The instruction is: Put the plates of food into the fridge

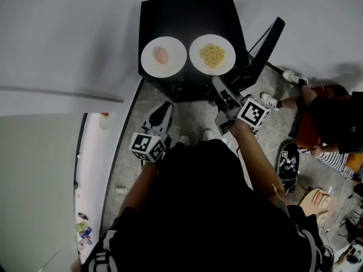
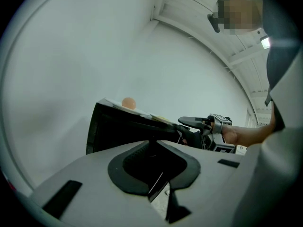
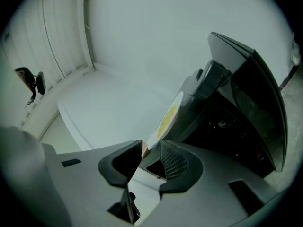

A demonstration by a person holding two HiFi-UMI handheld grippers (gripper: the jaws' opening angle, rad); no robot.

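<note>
Person's black top fills the bottom of the head view, both arms reaching forward. Left gripper hangs low over the grey floor, short of the black table. Its own view shows the pads pressed together with nothing between them. Right gripper is up at the table's near edge, jaws a narrow gap apart, with the near rim of the noodle plate between the tips. Can't tell if the pads actually press on it. Noodle plate sits flat on the table's right half, yellow noodles heaped in its middle. Egg plate is just beside it on the left, not touching, with one pale egg on it, clear of both grippers. Both plates are white, round, and near the table's front edge. Second person sits at far right.
</note>
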